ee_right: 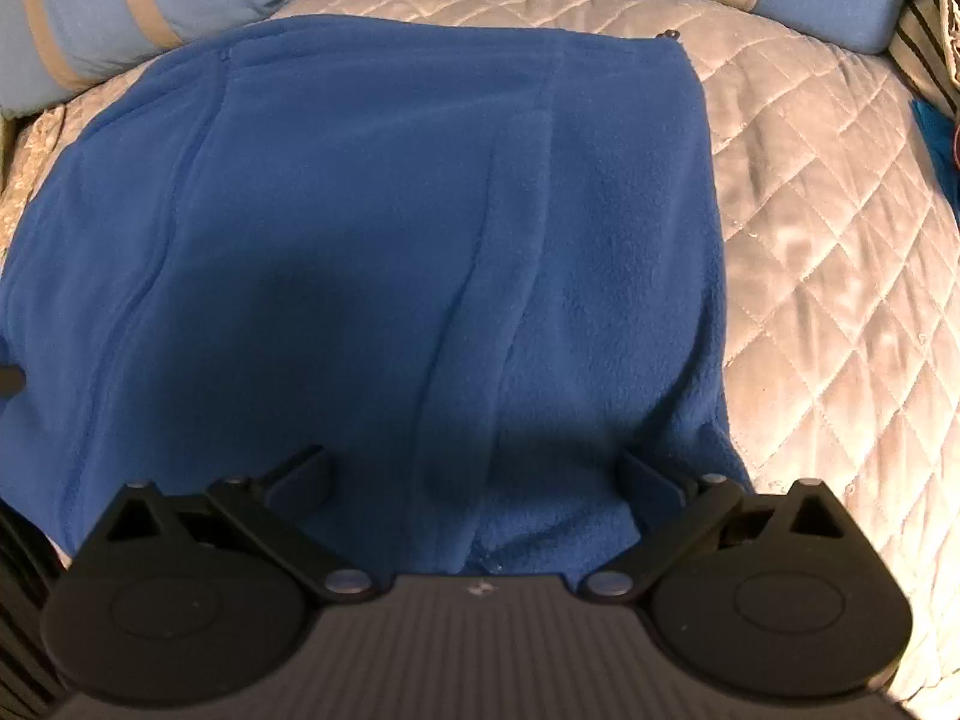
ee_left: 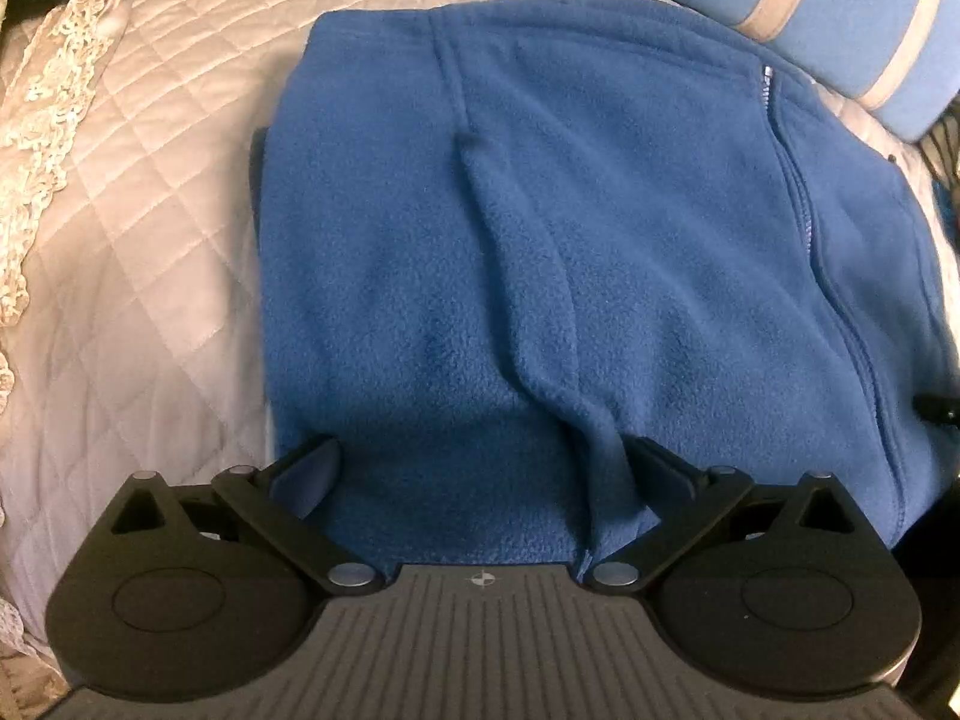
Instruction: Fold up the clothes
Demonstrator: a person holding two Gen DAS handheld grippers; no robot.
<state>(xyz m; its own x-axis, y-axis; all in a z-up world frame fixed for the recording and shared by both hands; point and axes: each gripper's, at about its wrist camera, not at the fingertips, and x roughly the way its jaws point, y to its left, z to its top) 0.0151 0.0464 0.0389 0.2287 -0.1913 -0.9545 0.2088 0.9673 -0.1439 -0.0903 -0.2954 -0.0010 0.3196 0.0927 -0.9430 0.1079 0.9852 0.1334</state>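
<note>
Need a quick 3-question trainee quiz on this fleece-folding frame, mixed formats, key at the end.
1. True or false: the left gripper is clamped on the blue fleece jacket.
2. What surface does the jacket lie on? A) wooden floor B) quilted bedspread C) glass table
3. Fill in: in the left wrist view, the jacket's ____ runs down its right part.

Key:
1. False: both the left gripper and the right gripper stand wide open above the fleece.
2. B, the quilted bedspread.
3. zipper.

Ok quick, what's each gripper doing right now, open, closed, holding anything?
Left gripper: open wide, holding nothing, over the blue fleece jacket.
Right gripper: open wide, holding nothing, over the same jacket.
</note>
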